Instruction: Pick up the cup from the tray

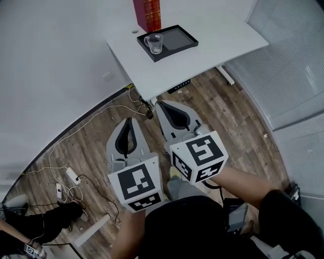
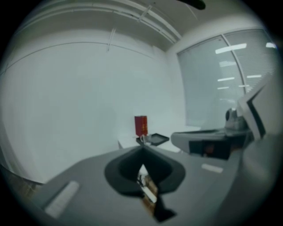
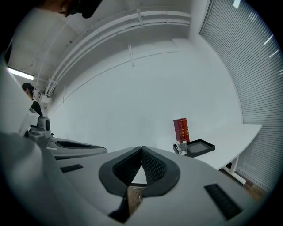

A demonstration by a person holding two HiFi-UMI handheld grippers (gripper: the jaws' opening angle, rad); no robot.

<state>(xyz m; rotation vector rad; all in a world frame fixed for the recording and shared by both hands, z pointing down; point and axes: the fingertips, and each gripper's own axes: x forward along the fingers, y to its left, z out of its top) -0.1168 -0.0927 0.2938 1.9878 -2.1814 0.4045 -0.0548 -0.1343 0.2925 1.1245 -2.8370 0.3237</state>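
A clear glass cup (image 1: 154, 43) with a handle stands at the left end of a black tray (image 1: 178, 38) on the white table (image 1: 202, 55). Both grippers hang over the wooden floor, well short of the table. My left gripper (image 1: 130, 120) is shut and empty, and so is my right gripper (image 1: 161, 104), just beside it. The left gripper view shows the closed tips (image 2: 142, 148) in line with the distant cup (image 2: 144, 140) and tray (image 2: 155, 139). In the right gripper view the closed tips (image 3: 142, 148) sit left of the cup (image 3: 181, 147) and tray (image 3: 201, 147).
Red books (image 1: 147, 14) stand right behind the tray. Under the table are its foot (image 1: 227, 76) and a control box (image 1: 179, 86). Cables and a power strip (image 1: 73, 175) lie on the floor at the left. Window blinds (image 1: 291, 60) line the right side.
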